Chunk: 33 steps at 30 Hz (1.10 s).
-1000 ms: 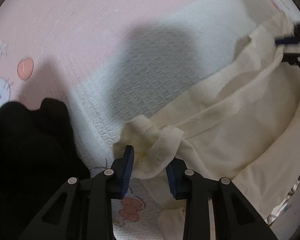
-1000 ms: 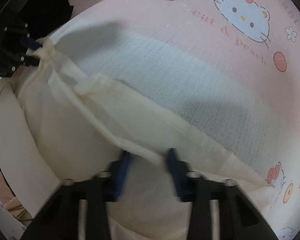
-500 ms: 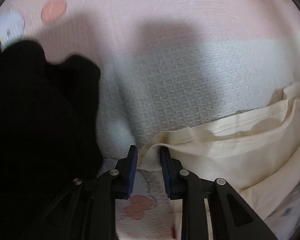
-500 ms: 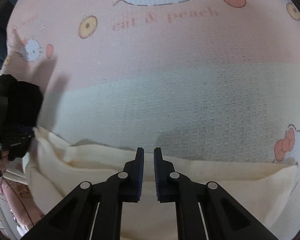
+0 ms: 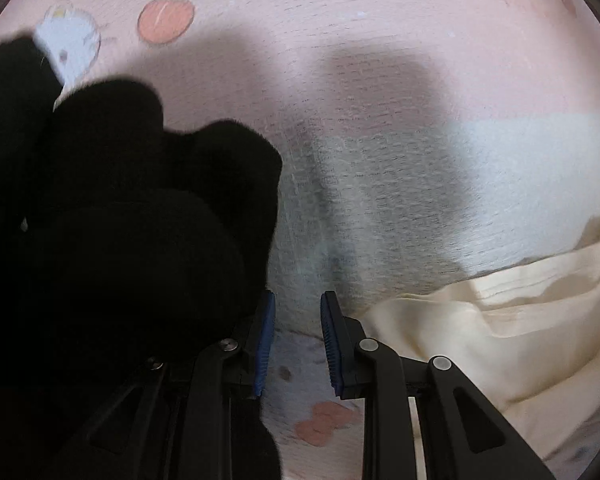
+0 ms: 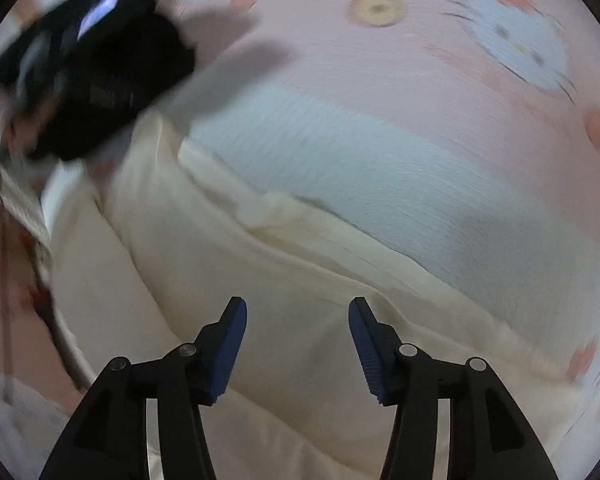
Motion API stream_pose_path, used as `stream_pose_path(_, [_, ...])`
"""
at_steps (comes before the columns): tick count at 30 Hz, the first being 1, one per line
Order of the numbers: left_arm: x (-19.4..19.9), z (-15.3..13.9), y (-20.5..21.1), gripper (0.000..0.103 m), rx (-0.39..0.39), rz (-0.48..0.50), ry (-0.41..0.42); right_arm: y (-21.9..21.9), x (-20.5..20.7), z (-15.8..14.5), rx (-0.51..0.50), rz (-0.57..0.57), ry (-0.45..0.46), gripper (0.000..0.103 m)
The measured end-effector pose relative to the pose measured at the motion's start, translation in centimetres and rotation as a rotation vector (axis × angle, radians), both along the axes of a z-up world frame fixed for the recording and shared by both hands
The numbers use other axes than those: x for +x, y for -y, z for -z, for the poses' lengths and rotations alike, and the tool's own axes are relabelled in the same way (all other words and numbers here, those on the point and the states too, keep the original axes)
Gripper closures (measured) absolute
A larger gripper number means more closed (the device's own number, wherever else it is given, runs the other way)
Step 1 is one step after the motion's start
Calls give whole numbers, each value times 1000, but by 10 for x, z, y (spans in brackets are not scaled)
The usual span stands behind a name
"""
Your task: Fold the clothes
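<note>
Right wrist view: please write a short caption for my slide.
Open right claw above a cream garment lying on a pink cartoon-cat blanket.

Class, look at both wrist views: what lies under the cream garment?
The cream garment lies on a pink cartoon-print blanket with a pale blue band. The blanket shows beyond the garment's edge; the part beneath is covered, so anything else under it cannot be seen.

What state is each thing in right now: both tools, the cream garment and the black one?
Left tool: open, holding nothing.
Right tool: open wide, empty, above the cream fabric.
Cream garment: lying folded over on the bedsheet, released.
Black garment: bunched in a heap, untouched.
</note>
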<state>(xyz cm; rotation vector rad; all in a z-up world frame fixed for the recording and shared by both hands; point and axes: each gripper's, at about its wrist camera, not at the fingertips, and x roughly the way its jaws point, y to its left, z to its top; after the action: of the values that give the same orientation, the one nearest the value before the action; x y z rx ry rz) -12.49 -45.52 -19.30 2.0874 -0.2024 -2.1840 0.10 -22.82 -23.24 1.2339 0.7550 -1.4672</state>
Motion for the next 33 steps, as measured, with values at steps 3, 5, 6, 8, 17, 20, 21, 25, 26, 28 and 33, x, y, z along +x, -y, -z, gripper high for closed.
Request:
stream_pose_path(3, [8, -18, -18, 82, 10, 86, -35, 9, 9, 8, 49, -85, -95, 51])
stream_pose_path(5, [13, -22, -30, 82, 53, 137, -6, 12, 12, 8, 48, -110, -119, 51])
stream_pose_path(6, [15, -22, -37, 82, 83, 161, 16, 13, 13, 8, 46, -122, -126, 51])
stream_pose_path(8, [22, -23, -53, 81, 119, 244, 28, 15, 15, 8, 45, -139, -137, 51])
stream_pose_path(17, [52, 3, -137, 77, -20, 623, 103, 22, 19, 21, 36, -166, -105, 51])
stream_pose_path(20, [53, 7, -159, 77, -26, 662, 76, 24, 13, 22, 12, -129, -98, 61])
stream_pose_path(21, [53, 7, -166, 77, -25, 669, 62, 24, 9, 23, 12, -108, -84, 64])
stream_pose_path(25, [51, 7, -186, 77, 7, 660, 25, 23, -10, 21, -18, -32, 25, 99])
stream_pose_path(26, [49, 8, -187, 77, 16, 650, 27, 23, -16, 22, -17, -2, 66, 99])
stream_pose_path(28, [46, 8, -191, 77, 34, 631, 32, 22, -27, 25, -14, 48, 134, 99])
stream_pose_path(33, [39, 10, -200, 77, 78, 584, 44, 22, -52, 27, -11, 88, 208, 100])
